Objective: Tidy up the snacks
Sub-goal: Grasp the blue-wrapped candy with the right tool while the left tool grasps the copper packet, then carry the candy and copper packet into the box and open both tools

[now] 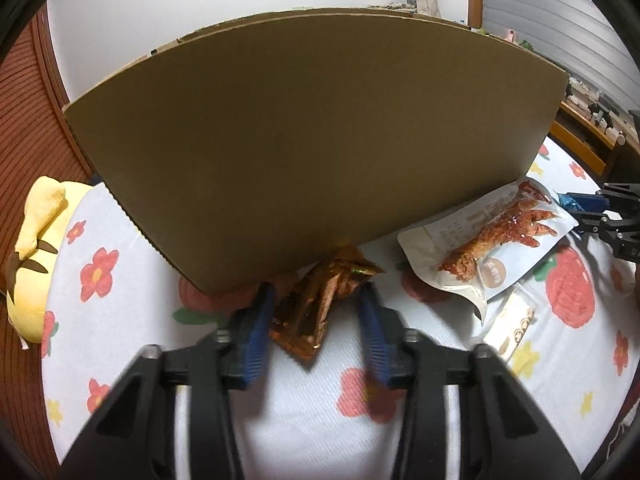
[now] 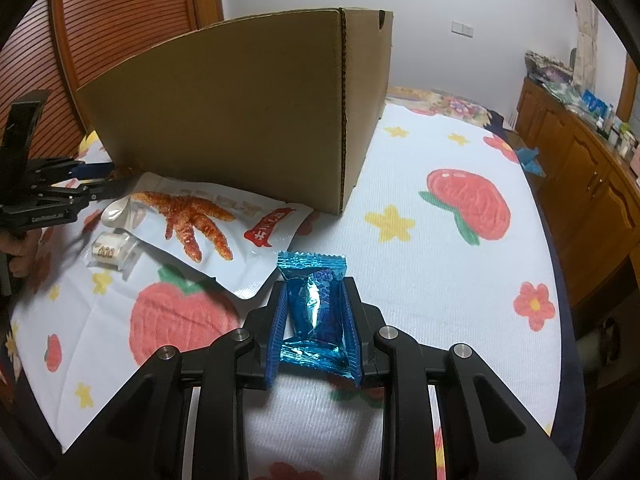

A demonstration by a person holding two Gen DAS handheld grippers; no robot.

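Right gripper (image 2: pixel 316 320) is clenched on a blue foil snack packet (image 2: pixel 316 312), pads pressing its 2 long sides, so the packet's long axis runs forward along the fingers with 1 crimped end poking out ahead. It hangs just above the fruit-print bedspread (image 2: pixel 420 280), in front of the cardboard box (image 2: pixel 240 120), which stands upright toward the bedspread's far side. From this gripper the box lies ahead and slightly left, its near corner closest; the box's open top is above the packet, so my judgement is that the coming move calls for a lift up and over that near wall.

Left gripper (image 1: pixel 316 300) stands released, its jaws spread to either side of an orange-brown snack packet (image 1: pixel 316 304) that lies on the bedspread touching the foot of the box wall. That packet's long axis points roughly away from the gripper, toward the box, and it sits between the blue pads without visible contact.

Between the 2 grippers, a white chicken-foot pouch (image 2: pixel 200 224) lies flat against the box's base, with a small clear-wrapped snack (image 2: pixel 110 250) just beside it, nearer the left gripper. A yellow plush toy (image 1: pixel 36 248) sits at the bedspread's left edge.
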